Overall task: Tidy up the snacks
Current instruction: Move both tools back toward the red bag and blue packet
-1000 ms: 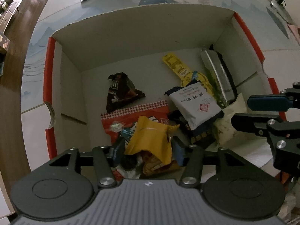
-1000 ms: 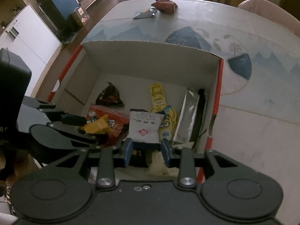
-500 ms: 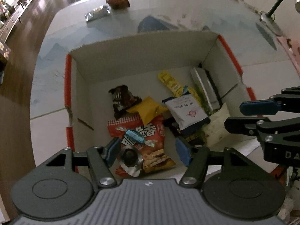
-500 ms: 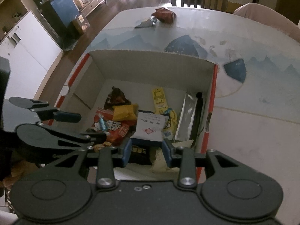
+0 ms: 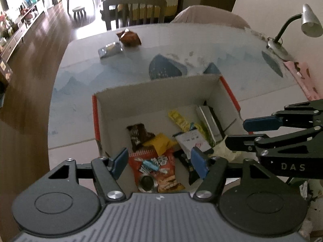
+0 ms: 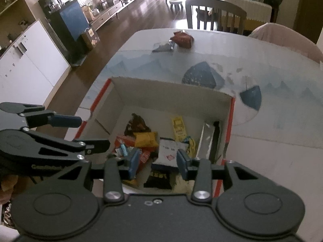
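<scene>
A white cardboard box with red edges [image 5: 153,98] sits on the table and holds several snack packets. Among them are a yellow packet [image 5: 161,143], a white packet [image 5: 191,141], a red bag [image 5: 159,169] and a dark brown packet [image 5: 139,136]. My left gripper [image 5: 159,161] hangs above the box's near end, its jaws opening, with nothing between them. My right gripper [image 6: 158,163] hovers over the box [image 6: 171,94] beside it. Its jaws are opening too, clear of the white packet [image 6: 171,149] below. A silver packet [image 5: 110,49] and a red-brown packet [image 5: 129,37] lie on the far table.
A desk lamp [image 5: 302,24] stands at the table's far right corner, with a pink cloth [image 5: 302,76] near it. Chairs [image 6: 214,14] stand beyond the far edge. A white cabinet [image 6: 26,64] is off to the left across the wood floor.
Both grippers rose out of the box. The yellow packet left the left jaws and lies in the box. The right jaws widened off the white packet.
</scene>
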A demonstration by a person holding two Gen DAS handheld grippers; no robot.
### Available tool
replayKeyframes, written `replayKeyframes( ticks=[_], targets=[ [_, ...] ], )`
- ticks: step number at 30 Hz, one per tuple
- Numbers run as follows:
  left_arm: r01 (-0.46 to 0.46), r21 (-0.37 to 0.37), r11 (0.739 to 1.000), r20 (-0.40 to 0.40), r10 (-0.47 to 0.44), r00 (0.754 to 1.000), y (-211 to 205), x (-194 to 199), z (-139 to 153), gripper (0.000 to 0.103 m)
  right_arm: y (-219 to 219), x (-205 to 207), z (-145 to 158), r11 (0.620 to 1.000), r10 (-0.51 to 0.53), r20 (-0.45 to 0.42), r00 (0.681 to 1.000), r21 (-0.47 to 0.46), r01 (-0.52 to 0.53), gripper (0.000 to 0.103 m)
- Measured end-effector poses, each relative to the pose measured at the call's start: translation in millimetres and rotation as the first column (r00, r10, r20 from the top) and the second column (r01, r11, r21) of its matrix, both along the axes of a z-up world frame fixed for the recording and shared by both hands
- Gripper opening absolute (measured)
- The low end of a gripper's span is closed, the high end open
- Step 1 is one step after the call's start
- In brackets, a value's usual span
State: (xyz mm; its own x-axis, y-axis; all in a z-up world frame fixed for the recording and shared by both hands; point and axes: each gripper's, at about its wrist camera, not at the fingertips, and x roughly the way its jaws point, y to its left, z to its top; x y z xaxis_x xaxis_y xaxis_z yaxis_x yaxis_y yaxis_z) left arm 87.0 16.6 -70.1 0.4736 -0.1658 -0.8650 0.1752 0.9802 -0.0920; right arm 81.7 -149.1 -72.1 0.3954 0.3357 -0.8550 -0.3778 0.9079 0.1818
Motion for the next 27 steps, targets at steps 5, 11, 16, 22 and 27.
replayKeyframes(
  ticks=[5, 11, 16, 22, 27],
  targets=[
    [-0.006, -0.001, 1.000, 0.030, 0.006, 1.000, 10, 2, 15, 0.068, 7, 3, 14, 1.000, 0.007, 0.035, 0.999, 0.012, -0.007, 0.061],
    [-0.033, -0.014, 0.999, 0.054, 0.033, 0.998, 27, 20, 30, 0.071, 17, 20, 35, 0.999, 0.026, 0.078, 0.997, 0.032, -0.029, 0.079],
    [-0.071, -0.029, 0.997, 0.071, 0.072, 0.995, 41, 49, 38, 0.076, 23, 51, 49, 0.998, 0.044, 0.103, 0.994, 0.031, -0.048, 0.093],
    [-0.118, -0.040, 0.992, 0.068, 0.120, 0.990, 56, 101, 40, 0.078, 26, 109, 58, 0.998, 0.039, 0.101, 0.994, 0.043, -0.044, 0.101],
    [-0.151, -0.035, 0.988, 0.052, 0.153, 0.987, 63, 154, 42, 0.078, 31, 164, 58, 0.998, 0.040, 0.088, 0.995, 0.042, -0.044, 0.101]
  ],
)
